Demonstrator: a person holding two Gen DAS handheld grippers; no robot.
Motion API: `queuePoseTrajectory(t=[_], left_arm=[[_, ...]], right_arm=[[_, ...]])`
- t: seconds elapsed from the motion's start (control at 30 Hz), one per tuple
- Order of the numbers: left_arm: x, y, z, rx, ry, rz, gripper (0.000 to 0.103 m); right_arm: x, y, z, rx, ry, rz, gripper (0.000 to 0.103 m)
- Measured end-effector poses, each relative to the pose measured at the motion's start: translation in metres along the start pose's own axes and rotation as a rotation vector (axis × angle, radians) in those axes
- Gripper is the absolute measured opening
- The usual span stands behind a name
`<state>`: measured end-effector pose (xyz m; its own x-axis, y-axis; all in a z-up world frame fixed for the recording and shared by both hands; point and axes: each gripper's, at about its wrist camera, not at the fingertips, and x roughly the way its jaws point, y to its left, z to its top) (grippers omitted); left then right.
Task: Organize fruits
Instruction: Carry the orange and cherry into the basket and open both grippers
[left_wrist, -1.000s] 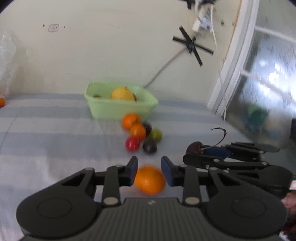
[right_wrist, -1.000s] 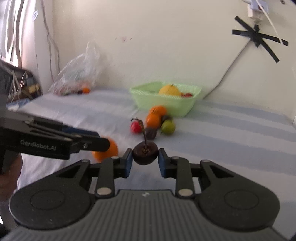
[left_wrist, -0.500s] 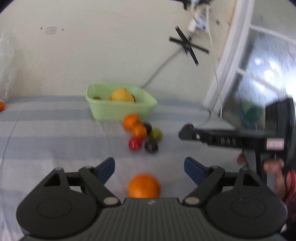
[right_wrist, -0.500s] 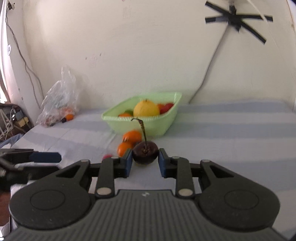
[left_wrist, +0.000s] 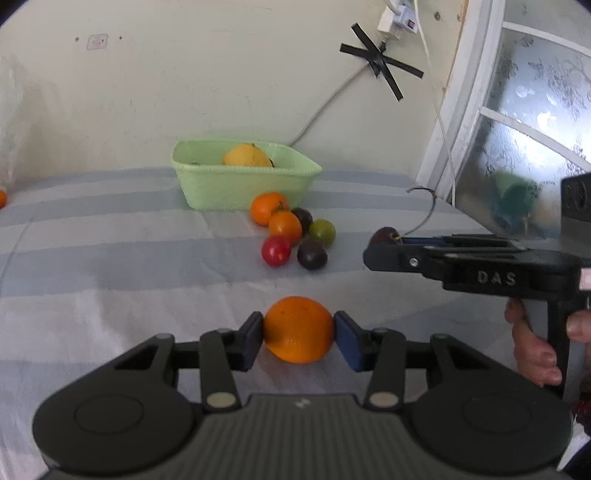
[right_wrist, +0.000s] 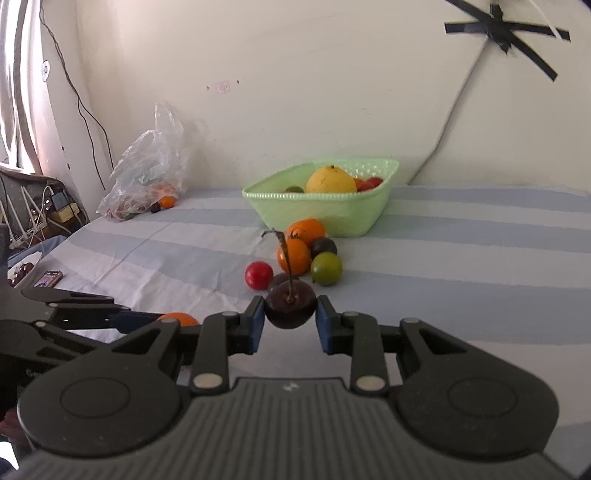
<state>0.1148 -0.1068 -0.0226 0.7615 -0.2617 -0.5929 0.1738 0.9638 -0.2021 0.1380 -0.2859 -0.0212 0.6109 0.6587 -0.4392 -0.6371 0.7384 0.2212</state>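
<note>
Between the left gripper's (left_wrist: 299, 338) jaws, which have just been closing, sits an orange (left_wrist: 298, 329) on the bed (left_wrist: 110, 266); lift once pads seat squarely. Right gripper (right_wrist: 290, 318) clamps a cherry (right_wrist: 290, 303), bound for the basket (right_wrist: 332, 218).

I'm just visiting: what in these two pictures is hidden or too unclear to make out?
- Basket contents, left wrist view: the near wall hides all but the yellow fruit.
- Plastic bag, right wrist view: crumpled film blurs what's inside.
- Left tongs, right wrist view: the right tongs' body covers most of the orange.
- Dark items at that view's left edge: cut off, too small.
</note>
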Motion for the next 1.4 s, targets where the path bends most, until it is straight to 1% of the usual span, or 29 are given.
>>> queuePoseTrajectory(t=[0.07,0.17,0.27,0.37,0.47,0.63,0.7,0.77,0.83,0.87,0.9,0.93,0.97,1.1,1.2,1.3,1.33,1.4], left_arm=[[0.0,0.006,0.012,-0.018,-0.021,-0.014,0.042],[0.004,0.018,0.039,-0.049,-0.073,-0.026,0.042],[0.018,0.03,0.072,-0.063,-0.133,0.007,0.042],[0.041,0.045,0.103,-0.112,-0.162,0.018,0.042],[0.066,0.055,0.124,-0.128,-0.17,0.058,0.042],[0.105,0.065,0.142,-0.135,-0.124,0.103,0.042],[0.117,0.067,0.144,-0.141,-0.098,0.113,0.042],[0.123,0.067,0.143,-0.154,-0.078,0.127,0.044],[0.121,0.068,0.14,-0.16,-0.082,0.121,0.054],[0.118,0.067,0.139,-0.159,-0.093,0.122,0.055],[0.113,0.065,0.138,-0.153,-0.108,0.123,0.055],[0.108,0.066,0.14,-0.15,-0.12,0.123,0.055],[0.101,0.066,0.139,-0.154,-0.134,0.121,0.055],[0.064,0.066,0.131,-0.184,-0.192,0.076,0.055],[0.04,0.059,0.112,-0.175,-0.197,0.043,0.055],[0.034,0.048,0.092,-0.158,-0.153,0.014,0.056],[0.034,0.045,0.084,-0.158,-0.131,0.004,0.06],[0.039,0.041,0.071,-0.166,-0.088,-0.013,0.064]], right_arm=[[-0.001,0.0,0.005,-0.023,-0.024,-0.006,0.032],[0.002,0.005,0.017,-0.107,-0.08,-0.053,0.032],[0.013,0.005,0.033,-0.183,-0.134,-0.103,0.032],[0.034,-0.003,0.053,-0.202,-0.161,-0.122,0.032],[0.059,-0.016,0.07,-0.196,-0.164,-0.135,0.032],[0.101,-0.04,0.089,-0.127,-0.109,-0.112,0.032],[0.112,-0.043,0.088,-0.121,-0.088,-0.123,0.033],[0.122,-0.046,0.087,-0.112,-0.062,-0.131,0.033],[0.125,-0.05,0.085,-0.092,-0.043,-0.117,0.034],[0.122,-0.05,0.084,-0.089,-0.047,-0.119,0.034],[0.119,-0.051,0.084,-0.088,-0.058,-0.12,0.036],[0.113,-0.053,0.085,-0.082,-0.079,-0.125,0.045],[0.105,-0.05,0.085,-0.073,-0.101,-0.128,0.047],[0.063,-0.067,0.09,0.011,-0.208,-0.152,0.047],[0.031,-0.083,0.085,0.093,-0.246,-0.16,0.046],[0.01,-0.093,0.072,0.158,-0.207,-0.12,0.046],[0.006,-0.092,0.065,0.166,-0.183,-0.104,0.046],[0.005,-0.085,0.052,0.157,-0.135,-0.08,0.046]])
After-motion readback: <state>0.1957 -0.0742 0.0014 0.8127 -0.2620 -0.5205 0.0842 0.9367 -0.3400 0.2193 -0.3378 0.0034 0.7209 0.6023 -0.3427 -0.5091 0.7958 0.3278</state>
